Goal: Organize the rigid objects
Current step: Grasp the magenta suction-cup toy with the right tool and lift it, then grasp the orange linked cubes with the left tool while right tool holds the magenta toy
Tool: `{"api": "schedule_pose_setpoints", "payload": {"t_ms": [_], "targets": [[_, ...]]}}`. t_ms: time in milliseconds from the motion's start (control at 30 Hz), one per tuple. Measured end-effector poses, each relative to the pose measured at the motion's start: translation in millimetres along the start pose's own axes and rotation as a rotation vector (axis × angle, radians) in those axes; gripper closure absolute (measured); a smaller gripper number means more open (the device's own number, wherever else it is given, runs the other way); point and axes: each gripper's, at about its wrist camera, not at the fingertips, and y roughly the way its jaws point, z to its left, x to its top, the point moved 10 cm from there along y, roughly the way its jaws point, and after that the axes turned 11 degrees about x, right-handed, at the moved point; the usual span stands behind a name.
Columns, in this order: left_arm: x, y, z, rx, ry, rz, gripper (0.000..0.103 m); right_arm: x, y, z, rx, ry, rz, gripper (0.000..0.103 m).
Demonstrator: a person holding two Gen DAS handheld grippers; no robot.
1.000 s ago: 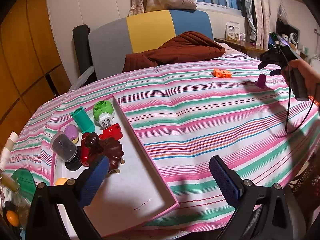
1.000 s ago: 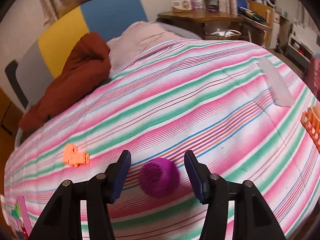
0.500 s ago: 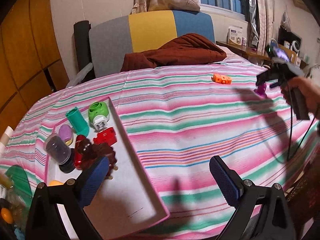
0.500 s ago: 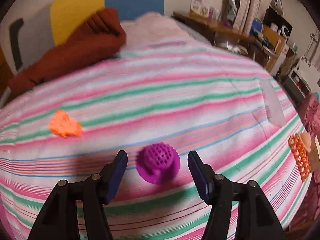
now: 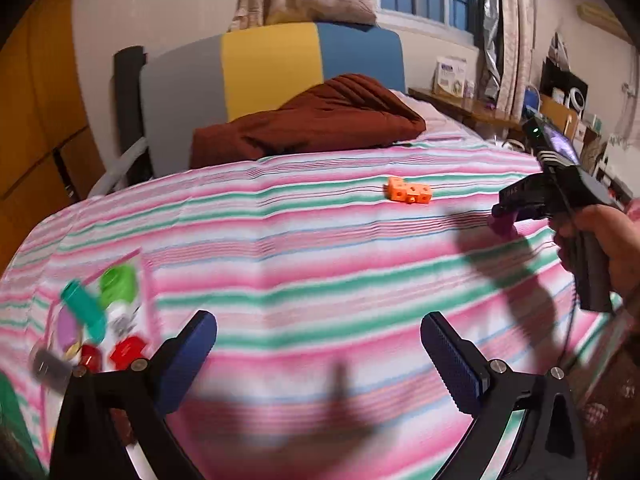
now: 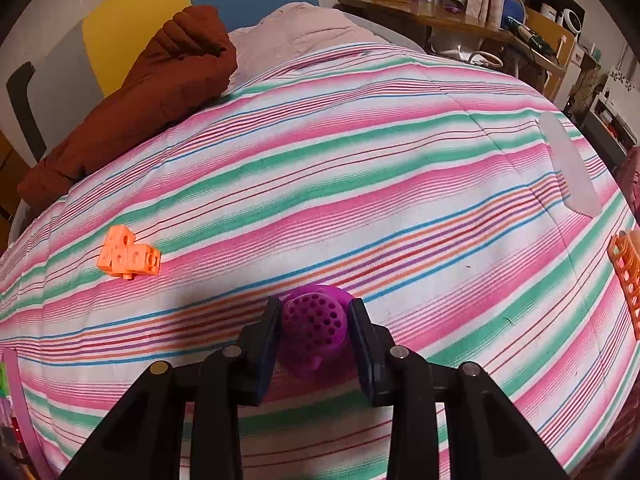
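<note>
My right gripper [image 6: 314, 326] is shut on a purple perforated toy [image 6: 314, 322] on the striped bedspread, both blue pads pressing its sides. The left wrist view shows that same gripper [image 5: 508, 220] at far right with the purple toy [image 5: 505, 225] under it, held by a hand [image 5: 604, 236]. An orange block cluster [image 6: 128, 256] lies to the left of it, also seen as the orange block cluster [image 5: 409, 192] mid-bed. My left gripper [image 5: 318, 354] is open and empty above the bedspread. The pink tray [image 5: 146, 276] at lower left holds green, teal, red and purple toys, blurred.
A brown quilt [image 5: 312, 120] lies bunched at the head of the bed against a grey, yellow and blue headboard [image 5: 272, 64]. A desk with clutter [image 6: 460, 16] stands beyond the bed. An orange basket [image 6: 626, 276] sits off the right edge.
The right gripper's jaws have come together on the purple toy, which earlier lay loose between them. The left gripper has swung right, so the tray slid to the lower left of its view.
</note>
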Motion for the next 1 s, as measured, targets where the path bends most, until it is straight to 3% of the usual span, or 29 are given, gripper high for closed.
{"api": "schedule_pose_setpoints", "payload": {"t_ms": [200, 467, 900, 1000], "targets": [[49.0, 52.6, -42.8, -0.002, 0.019, 0.012, 0.000, 1.7, 3.6, -1.5, -0.022, -0.005, 0.019, 0.070], [88.5, 118.9, -101.6, 0.019, 0.112, 0.016, 0.000, -2.7, 4.1, -5.5, -0.010, 0.029, 0.041, 0.070], [113.3, 163.7, -149.9, -0.037, 0.122, 0.011, 0.000, -3.2, 4.4, -9.3, 0.007, 0.074, 0.054, 0.070], [112.5, 171.0, -151.6, -0.044, 0.119, 0.030, 0.007, -3.1, 4.6, -8.9, 0.004, 0.072, 0.054, 0.070]]}}
